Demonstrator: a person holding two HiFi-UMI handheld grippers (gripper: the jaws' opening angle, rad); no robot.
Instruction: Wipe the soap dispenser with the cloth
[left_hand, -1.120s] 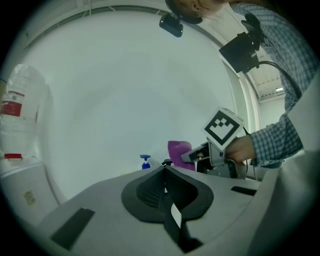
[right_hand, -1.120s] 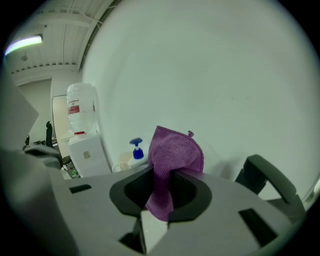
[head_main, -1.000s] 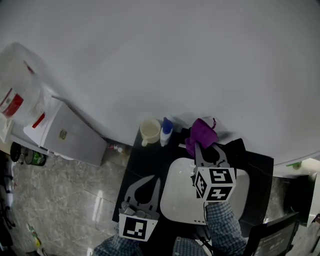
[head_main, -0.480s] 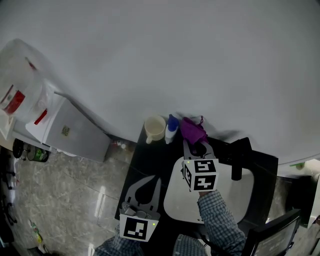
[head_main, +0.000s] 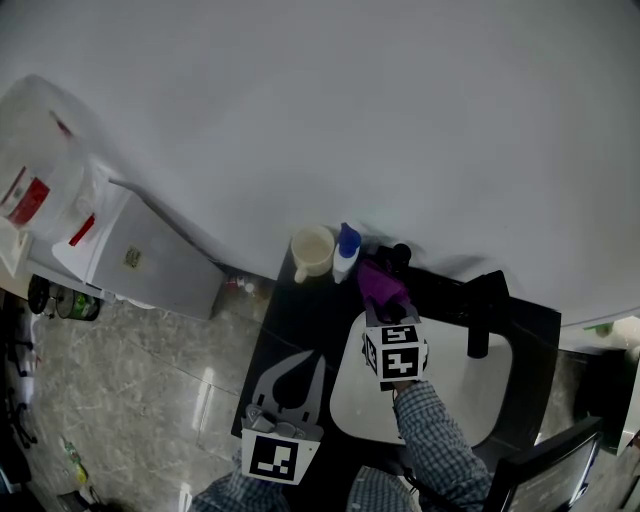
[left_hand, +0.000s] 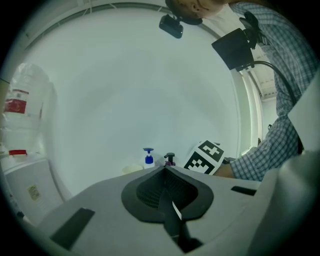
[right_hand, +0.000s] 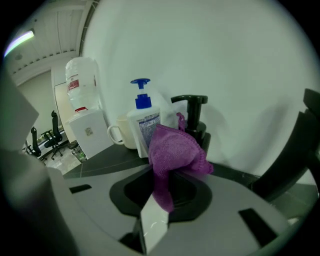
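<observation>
While the left gripper (head_main: 296, 362) hangs over the front edge of the dark worktop (head_main: 285, 322) with its 2 fingers pressed together and nothing between them, the right gripper (head_main: 384, 306) reaches toward the back of the worktop, past the far left corner of the white sink basin (head_main: 462, 396). Its 2 fingers are clamped on a bunched purple cloth (right_hand: 174, 148), which bulges up and out beyond the fingertips. The cloth sits directly in front of the black soap dispenser (right_hand: 192, 119), covering the lower part of its body in the right gripper view; whether the fabric actually presses on it I cannot tell. In the head view the cloth lies just in front of that dispenser, which stands near the wall. Just to the dispenser's left stands a white pump bottle (head_main: 346, 256) with a blue top, and left of that a cream mug (head_main: 311, 249), its handle on its left side in the right gripper view. A black faucet (head_main: 484, 312) rises at the back of the basin, to the right of the cloth and well apart from it.
</observation>
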